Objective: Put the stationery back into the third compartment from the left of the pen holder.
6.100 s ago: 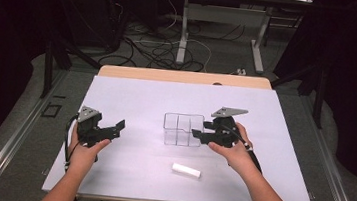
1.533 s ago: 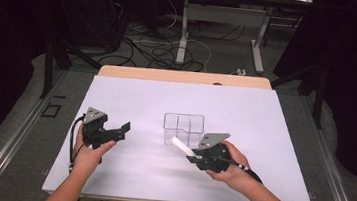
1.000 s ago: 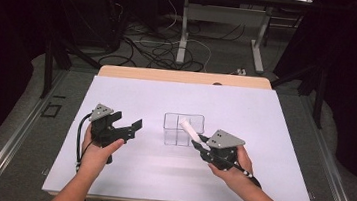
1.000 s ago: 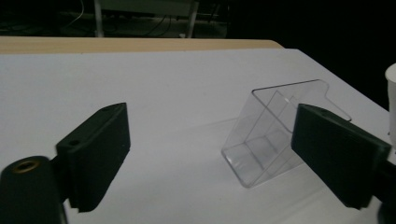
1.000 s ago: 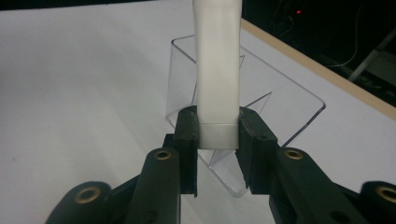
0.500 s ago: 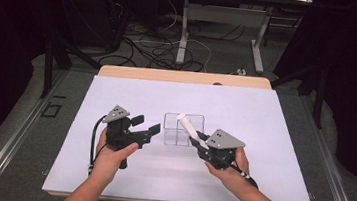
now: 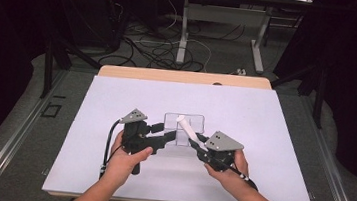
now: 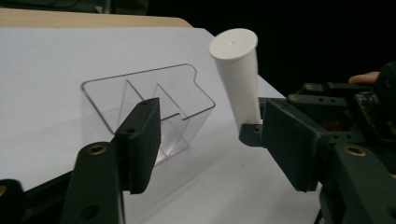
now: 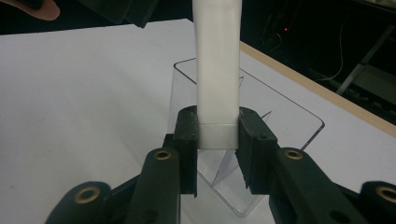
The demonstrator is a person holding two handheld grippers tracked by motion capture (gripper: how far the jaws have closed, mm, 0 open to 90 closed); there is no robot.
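Item: white tube [image 7: 187, 129], pinched at its lower end by the right tool [image 7: 197, 143], slanting up over the near edge of the clear divided box [image 7: 185, 117] on the desk [image 7: 263, 139].

Change: the left tool [image 7: 165, 133] is now sitting just beside the box after crossing in from the desk's left side; its jaws have just been closing, half spread, nothing between them yet.

Reading: the left tool is probably getting ready to steady the box or take the tube.
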